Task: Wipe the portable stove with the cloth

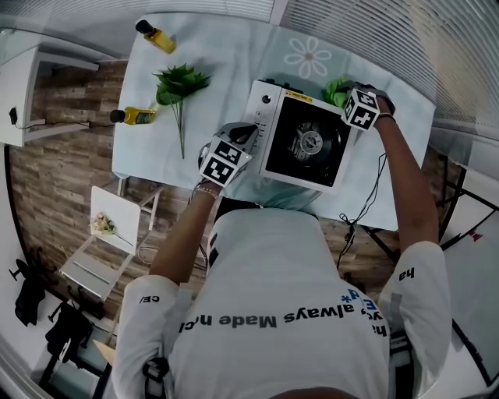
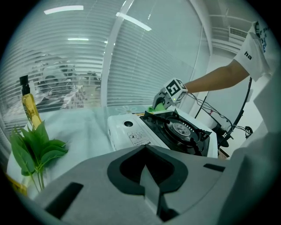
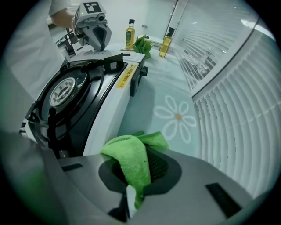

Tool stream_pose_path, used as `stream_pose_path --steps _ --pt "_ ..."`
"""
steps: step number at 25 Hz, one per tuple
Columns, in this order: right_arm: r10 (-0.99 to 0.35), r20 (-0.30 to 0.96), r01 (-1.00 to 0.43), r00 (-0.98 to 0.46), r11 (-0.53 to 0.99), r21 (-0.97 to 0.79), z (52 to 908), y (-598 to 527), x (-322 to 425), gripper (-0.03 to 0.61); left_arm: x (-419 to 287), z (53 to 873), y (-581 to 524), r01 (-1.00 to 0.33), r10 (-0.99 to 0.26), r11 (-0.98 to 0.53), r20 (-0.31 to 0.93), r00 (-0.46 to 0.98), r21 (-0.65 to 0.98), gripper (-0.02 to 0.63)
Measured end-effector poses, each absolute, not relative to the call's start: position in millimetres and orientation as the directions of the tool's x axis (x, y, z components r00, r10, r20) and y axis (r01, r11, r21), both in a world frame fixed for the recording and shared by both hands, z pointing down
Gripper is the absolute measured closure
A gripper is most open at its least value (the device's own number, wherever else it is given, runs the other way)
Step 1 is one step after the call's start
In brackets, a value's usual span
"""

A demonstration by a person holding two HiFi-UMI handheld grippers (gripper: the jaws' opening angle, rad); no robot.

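Head view: the stove [image 1: 267, 125] sits between the grippers, the right gripper [image 1: 348, 95] holding the green cloth [image 1: 334, 90] at its far right corner, the left gripper [image 1: 246, 135] just beside its left edge. Left gripper view: jaws closed on nothing, stove ahead. Right gripper view: jaws pinched on the cloth, with the stove top lying to their left, so I judge the wipe goes leftward.

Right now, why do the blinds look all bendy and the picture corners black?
Right gripper view: the wide-angle lens bows the blinds into curves, stretches the stove and leaves black corners. Left gripper view: same bending and dark rim, plus a bright light streak up top. Head view: the table edges bow outward.
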State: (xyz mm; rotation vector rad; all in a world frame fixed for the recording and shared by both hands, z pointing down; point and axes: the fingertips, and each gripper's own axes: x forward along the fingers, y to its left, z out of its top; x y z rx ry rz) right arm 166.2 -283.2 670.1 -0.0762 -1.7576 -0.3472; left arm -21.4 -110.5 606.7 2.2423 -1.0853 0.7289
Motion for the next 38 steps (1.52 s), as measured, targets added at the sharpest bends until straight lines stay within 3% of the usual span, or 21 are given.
stream_pose_path --steps 18,21,25,31,38 --pt "-0.151 0.947 0.199 -0.284 0.957 0.213 665.3 -280.8 56.7 0.555 -21.1 605.6 -109.5 -0.769 -0.503 -0.573 0.619 0.604 0.284 0.602" --pt "-0.225 0.938 0.196 -0.265 0.940 0.281 656.7 -291.4 51.8 0.555 -21.1 605.0 -99.3 -0.749 -0.475 -0.592 0.621 0.623 0.298 0.601" --pt "-0.295 0.870 0.138 -0.394 0.917 0.374 621.0 -297.2 -5.6 0.555 -25.3 603.1 -76.7 -0.739 -0.458 -0.588 0.617 0.640 0.330 0.601" --pt "-0.224 0.858 0.237 -0.463 0.901 0.363 614.9 -262.0 -91.3 0.555 -22.5 598.8 -49.1 -0.725 -0.448 -0.584 0.601 0.662 0.364 0.601" --pt "-0.163 0.917 0.366 -0.365 0.880 0.302 646.8 -222.6 -118.2 0.555 -19.9 606.8 -15.5 -0.715 -0.434 -0.574 0.592 0.679 0.399 0.601"
